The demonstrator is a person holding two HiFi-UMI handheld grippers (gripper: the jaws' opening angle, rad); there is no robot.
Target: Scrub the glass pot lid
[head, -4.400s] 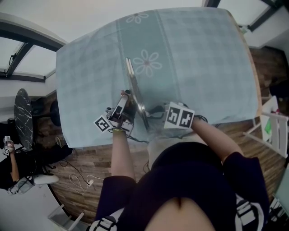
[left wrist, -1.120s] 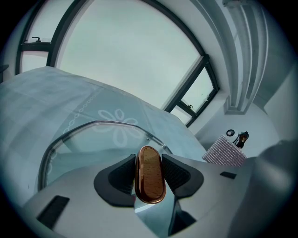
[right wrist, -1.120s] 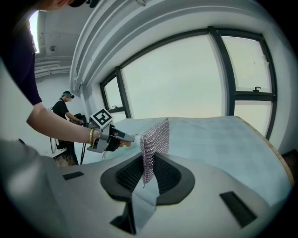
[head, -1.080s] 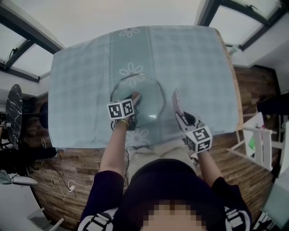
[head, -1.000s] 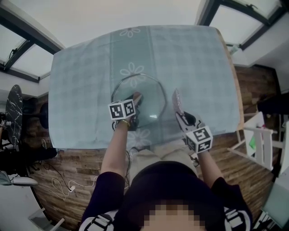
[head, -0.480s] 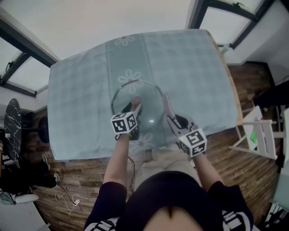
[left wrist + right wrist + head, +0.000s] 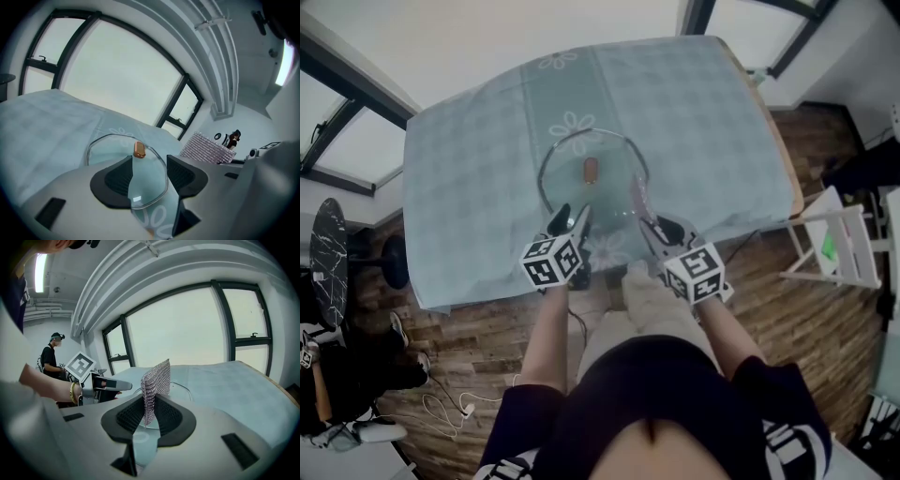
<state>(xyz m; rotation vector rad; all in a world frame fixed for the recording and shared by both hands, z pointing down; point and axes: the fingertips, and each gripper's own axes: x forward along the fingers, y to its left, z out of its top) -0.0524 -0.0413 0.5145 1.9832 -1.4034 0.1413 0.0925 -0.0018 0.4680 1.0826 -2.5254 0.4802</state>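
Observation:
The glass pot lid (image 7: 614, 159) lies flat on the blue checked cloth, its brown knob (image 7: 590, 170) pointing up. My left gripper (image 7: 570, 217) hangs just short of the lid's near rim. Its jaws have just been opening and stand open with nothing between them. In the left gripper view the lid (image 7: 108, 149) and knob (image 7: 139, 149) show beyond the left gripper (image 7: 149, 163). My right gripper (image 7: 649, 223) is shut on a silvery mesh scrubber (image 7: 637, 195), which stands upright (image 7: 157, 379) above the right gripper (image 7: 150, 405). The lid's rim (image 7: 183, 388) shows behind it.
The table (image 7: 469, 141) carries only the lid; its near edge runs just under both grippers. A white chair (image 7: 839, 246) stands on the wood floor at the right. Another person (image 7: 48, 359) stands far off by the windows.
The left gripper has let go of the lid's knob and drawn back toward me, off the lid. The right gripper with the scrubber has also pulled back. The lid lies flat with its knob uncovered.

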